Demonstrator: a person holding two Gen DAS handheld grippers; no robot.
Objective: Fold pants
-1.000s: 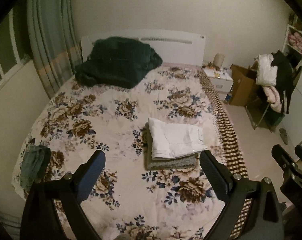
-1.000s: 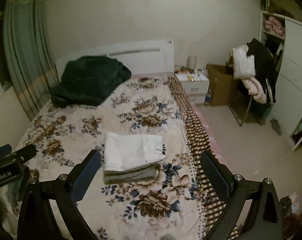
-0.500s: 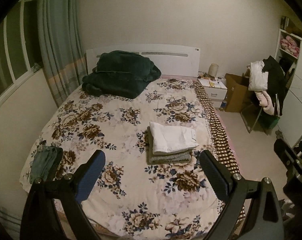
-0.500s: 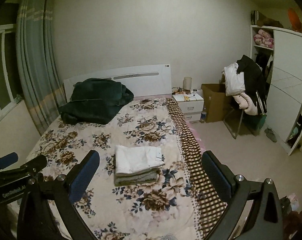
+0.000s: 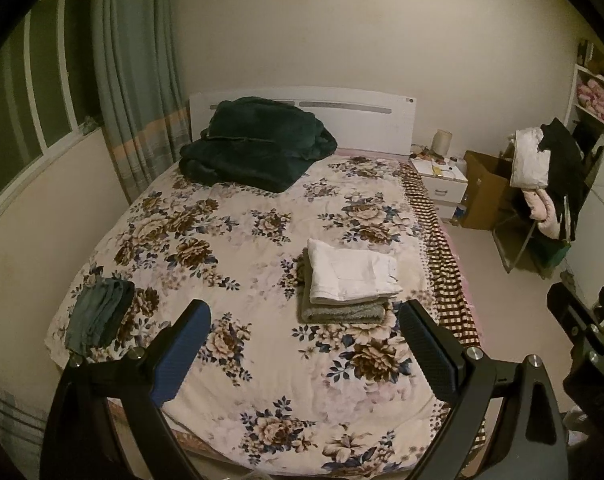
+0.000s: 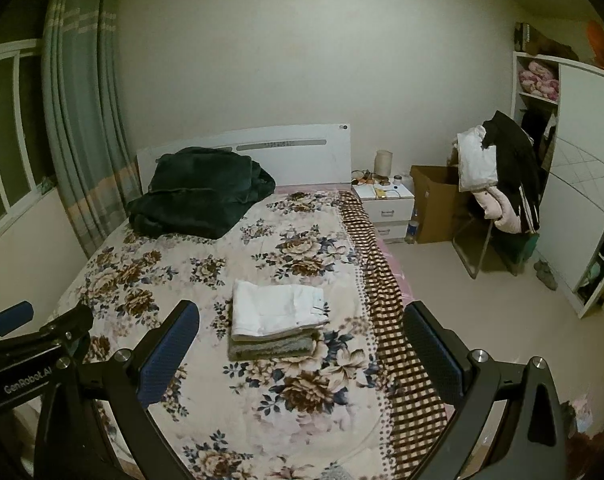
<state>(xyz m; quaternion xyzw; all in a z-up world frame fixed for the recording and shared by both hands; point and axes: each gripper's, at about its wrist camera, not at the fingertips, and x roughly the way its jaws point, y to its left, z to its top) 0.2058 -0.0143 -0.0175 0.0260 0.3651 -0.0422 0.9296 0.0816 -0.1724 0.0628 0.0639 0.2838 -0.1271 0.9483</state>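
White folded pants [image 5: 352, 272] lie on top of a folded grey garment [image 5: 342, 312] on the right side of the flowered bed [image 5: 230, 248]. The stack also shows in the right wrist view [image 6: 278, 310], with the grey garment [image 6: 272, 346] under it. My left gripper [image 5: 304, 346] is open and empty, held back above the foot of the bed. My right gripper [image 6: 302, 348] is open and empty, also well short of the stack. A small dark teal garment [image 5: 98, 314] lies at the bed's left edge.
A dark green blanket [image 5: 254, 144] is heaped by the white headboard. A white nightstand [image 6: 386, 204], a cardboard box [image 6: 434, 200] and a chair piled with clothes [image 6: 498, 176] stand right of the bed. A wardrobe [image 6: 574, 184] lines the right wall. Curtains [image 5: 134, 80] hang left.
Both grippers have pulled back and up from the bed, so the folded stack looks smaller and farther away. Both stay open and empty. The stack has not moved.
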